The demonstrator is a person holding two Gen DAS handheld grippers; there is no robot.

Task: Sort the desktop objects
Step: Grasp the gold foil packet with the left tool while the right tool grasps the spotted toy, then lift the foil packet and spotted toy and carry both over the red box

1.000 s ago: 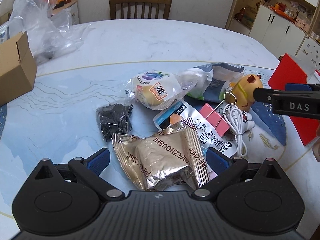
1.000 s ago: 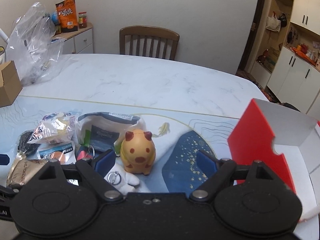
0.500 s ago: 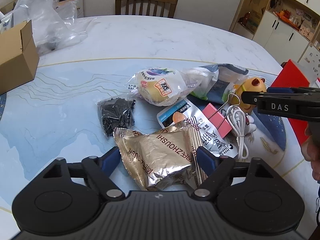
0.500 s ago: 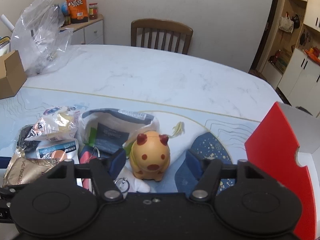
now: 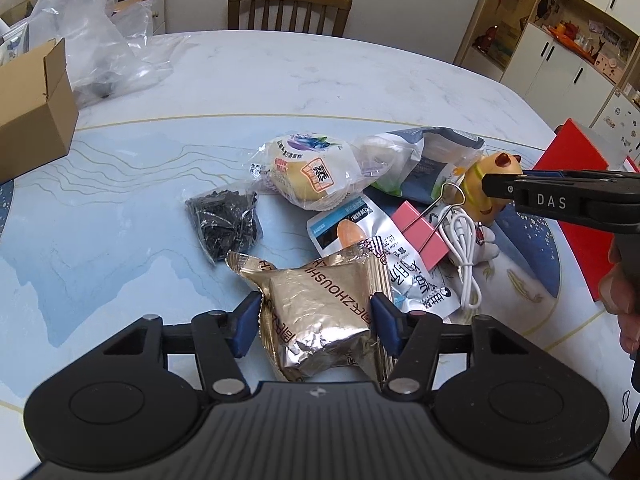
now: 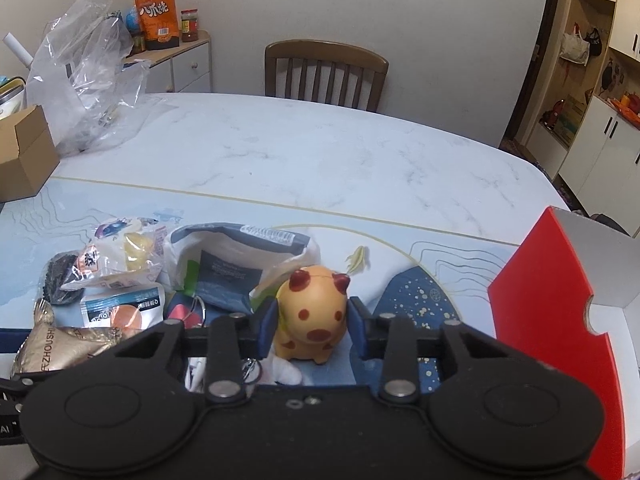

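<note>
- Toy animal (image 6: 312, 316), yellow with red spots, upright on the tabletop (image 6: 320, 160), squarely between the blue pads of the right gripper (image 6: 313, 328); jaws closing, pads at its flanks, firm contact not certain.
- Gold snack packet (image 5: 320, 312) flat at the near edge of the clutter, long axis running away from the left gripper (image 5: 316, 326), straddled across its width; jaws closing, pads just at its crinkled edges.
- Red box (image 6: 560, 320) right of the toy, nearer the right hand; probable drop spot.

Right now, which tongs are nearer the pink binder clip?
Left, I'd judge. Left tongs straddle the gold packet just before the clip; right tongs flank the toy beyond it.
</note>
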